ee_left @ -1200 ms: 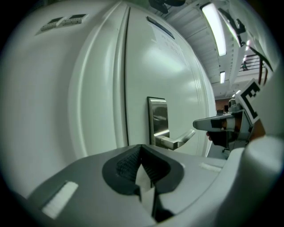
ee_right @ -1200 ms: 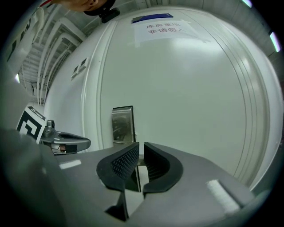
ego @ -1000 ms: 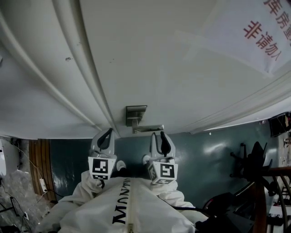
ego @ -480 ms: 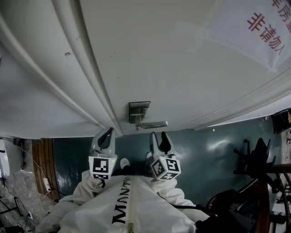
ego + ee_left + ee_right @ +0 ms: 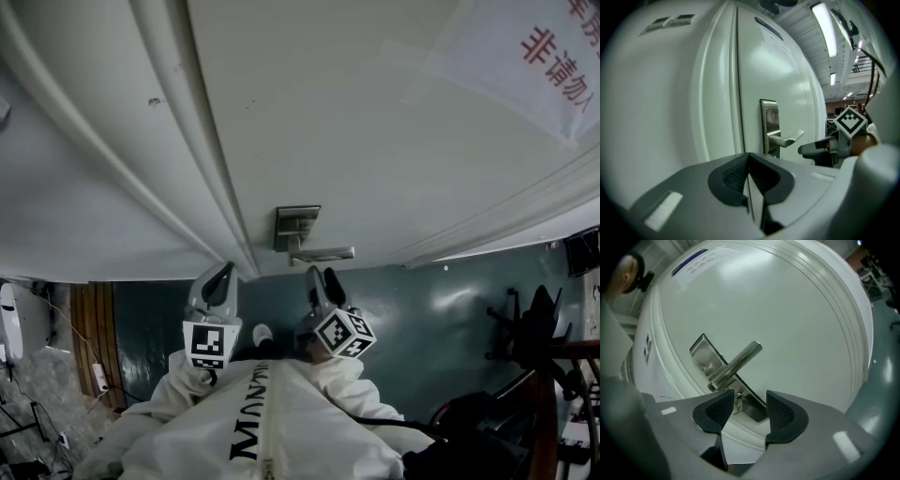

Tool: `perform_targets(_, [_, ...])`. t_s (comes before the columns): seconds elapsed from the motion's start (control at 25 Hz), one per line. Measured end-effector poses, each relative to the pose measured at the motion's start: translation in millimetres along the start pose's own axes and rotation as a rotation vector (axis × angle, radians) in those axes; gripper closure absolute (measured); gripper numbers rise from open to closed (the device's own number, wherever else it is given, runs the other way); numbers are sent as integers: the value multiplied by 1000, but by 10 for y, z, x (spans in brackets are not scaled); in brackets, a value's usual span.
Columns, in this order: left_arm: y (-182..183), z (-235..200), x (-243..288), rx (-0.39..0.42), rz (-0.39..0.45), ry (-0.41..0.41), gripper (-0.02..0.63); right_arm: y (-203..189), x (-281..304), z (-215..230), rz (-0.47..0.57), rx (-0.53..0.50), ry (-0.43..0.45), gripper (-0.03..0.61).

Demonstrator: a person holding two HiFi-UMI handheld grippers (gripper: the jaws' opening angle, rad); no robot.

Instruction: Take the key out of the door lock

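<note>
A white door (image 5: 375,141) carries a metal lock plate (image 5: 295,225) with a lever handle (image 5: 323,253). In the right gripper view a small silver key (image 5: 738,402) sticks out of the plate (image 5: 708,357) just below the handle (image 5: 738,362). My right gripper (image 5: 746,411) stands open a little short of the door, and the key shows in the gap close to the left pad, untouched. In the head view the right gripper (image 5: 319,281) sits just under the handle. My left gripper (image 5: 749,176) is shut on nothing and hangs back to the left (image 5: 218,281).
A paper notice with red characters (image 5: 553,56) is taped to the door at upper right. The door frame (image 5: 112,178) runs to the left of the lock. Below lies a dark teal floor (image 5: 441,319), with dark equipment (image 5: 534,337) at right and cables (image 5: 94,375) at left.
The right gripper has rolled, its marker cube now tilted, and its jaws stand wider apart. The lock plate and handle have slid up and right in the head view. The left gripper has stayed put.
</note>
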State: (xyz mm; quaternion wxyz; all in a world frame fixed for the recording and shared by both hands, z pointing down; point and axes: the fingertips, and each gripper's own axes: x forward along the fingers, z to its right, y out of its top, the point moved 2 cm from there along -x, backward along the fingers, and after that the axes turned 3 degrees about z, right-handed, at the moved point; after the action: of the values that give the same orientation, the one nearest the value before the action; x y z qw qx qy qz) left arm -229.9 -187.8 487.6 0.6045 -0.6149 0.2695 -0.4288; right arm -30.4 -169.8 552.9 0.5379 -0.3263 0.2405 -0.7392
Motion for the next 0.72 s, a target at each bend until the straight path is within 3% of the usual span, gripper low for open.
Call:
perform_targets(0.56, [-63, -158, -89, -10, -11, 35, 614, -527, 281, 50, -64, 683, 70, 402])
perform_targets(0.72, [-73, -166, -114, -8, -17, 39, 614, -552, 328, 7, -40, 780, 109, 411])
